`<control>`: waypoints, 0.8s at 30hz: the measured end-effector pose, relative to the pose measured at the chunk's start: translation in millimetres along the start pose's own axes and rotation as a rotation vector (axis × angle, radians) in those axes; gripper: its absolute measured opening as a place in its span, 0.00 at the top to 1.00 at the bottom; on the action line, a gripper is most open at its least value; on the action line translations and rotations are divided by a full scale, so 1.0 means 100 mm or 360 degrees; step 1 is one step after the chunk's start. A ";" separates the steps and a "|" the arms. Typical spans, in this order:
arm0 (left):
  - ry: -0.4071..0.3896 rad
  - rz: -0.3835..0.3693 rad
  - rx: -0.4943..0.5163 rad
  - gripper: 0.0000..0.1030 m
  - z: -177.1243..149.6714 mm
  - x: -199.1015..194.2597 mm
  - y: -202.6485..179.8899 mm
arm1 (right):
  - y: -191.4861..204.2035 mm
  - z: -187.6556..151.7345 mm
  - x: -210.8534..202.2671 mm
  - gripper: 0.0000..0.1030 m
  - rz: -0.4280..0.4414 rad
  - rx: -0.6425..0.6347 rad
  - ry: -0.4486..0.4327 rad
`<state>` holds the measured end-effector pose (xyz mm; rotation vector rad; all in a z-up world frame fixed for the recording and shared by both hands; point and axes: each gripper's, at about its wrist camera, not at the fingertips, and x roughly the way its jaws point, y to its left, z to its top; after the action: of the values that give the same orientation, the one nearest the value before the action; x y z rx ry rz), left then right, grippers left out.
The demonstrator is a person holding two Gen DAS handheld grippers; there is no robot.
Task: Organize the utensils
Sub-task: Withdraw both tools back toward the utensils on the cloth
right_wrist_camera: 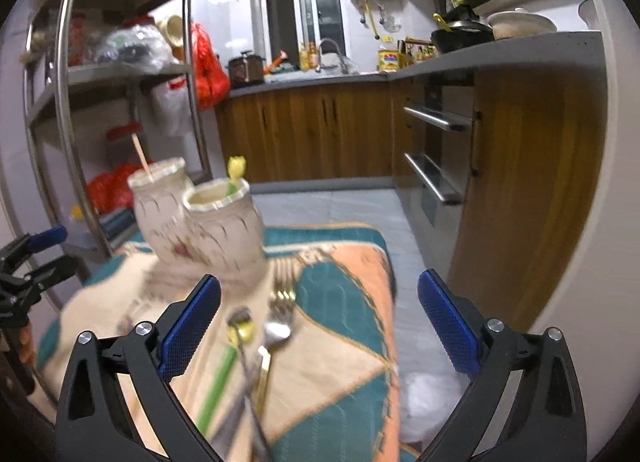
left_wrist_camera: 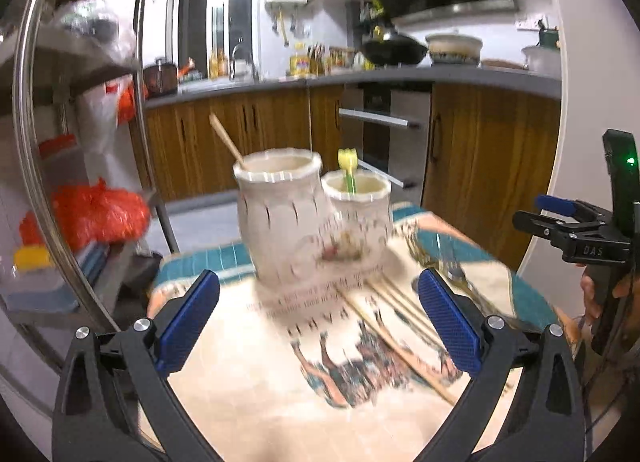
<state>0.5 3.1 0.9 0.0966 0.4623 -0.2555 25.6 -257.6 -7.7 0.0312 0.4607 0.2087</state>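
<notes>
Both grippers spread wide over the utensil table

The left gripper (left_wrist_camera: 318, 320) gapes empty; the two-cup ceramic holder (left_wrist_camera: 304, 218) stands beyond it, chopsticks (left_wrist_camera: 394, 326) lying between holder and right pad. The right gripper (right_wrist_camera: 319, 322) gapes too, loose cutlery (right_wrist_camera: 256, 346) beside its left pad.

holder (left_wrist_camera: 280, 218): glazed ceramic, glossy, ribbed | desk cloth (left_wrist_camera: 240, 362): woven, printed, matt | chopsticks (left_wrist_camera: 396, 346): bare wood | forks (right_wrist_camera: 282, 294): shiny gold metal | spoon (right_wrist_camera: 276, 332): polished metal | left tool (left_wrist_camera: 319, 324): matt black plastic, pads (left_wrist_camera: 188, 322) blue, textured | rack (right_wrist_camera: 68, 74): brushed steel
</notes>
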 end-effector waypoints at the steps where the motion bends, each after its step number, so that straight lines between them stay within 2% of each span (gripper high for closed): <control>1: 0.0036 -0.0011 -0.0012 0.05 -0.04 0.04 -0.01 | -0.01 -0.05 0.01 0.05 -0.0010 -0.0009 0.0022; 9: 0.0211 0.0020 -0.0008 0.05 -0.25 0.29 -0.04 | 0.04 -0.31 0.25 0.05 -0.0006 -0.0067 0.0243; 15: 0.0302 0.0021 -0.0037 0.05 -0.34 0.42 0.00 | 0.11 -0.26 0.47 0.06 0.0043 -0.0064 0.0378; 18: 0.0327 0.0019 -0.0028 0.05 -0.36 0.45 -0.01 | 0.17 -0.22 0.55 0.15 0.0085 -0.0061 0.0418; 20: 0.0329 0.0012 -0.0020 0.05 -0.36 0.46 -0.02 | 0.25 -0.23 0.60 0.32 0.0103 -0.0086 0.0461; 24: 0.0352 0.0006 -0.0023 0.05 -0.36 0.49 -0.02 | 0.33 -0.24 0.72 0.47 0.0120 -0.0092 0.0544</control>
<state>27.1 -4.1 -53.6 0.1121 0.6836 -0.2386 71.6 -210.4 -58.4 -0.0444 0.7948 0.3031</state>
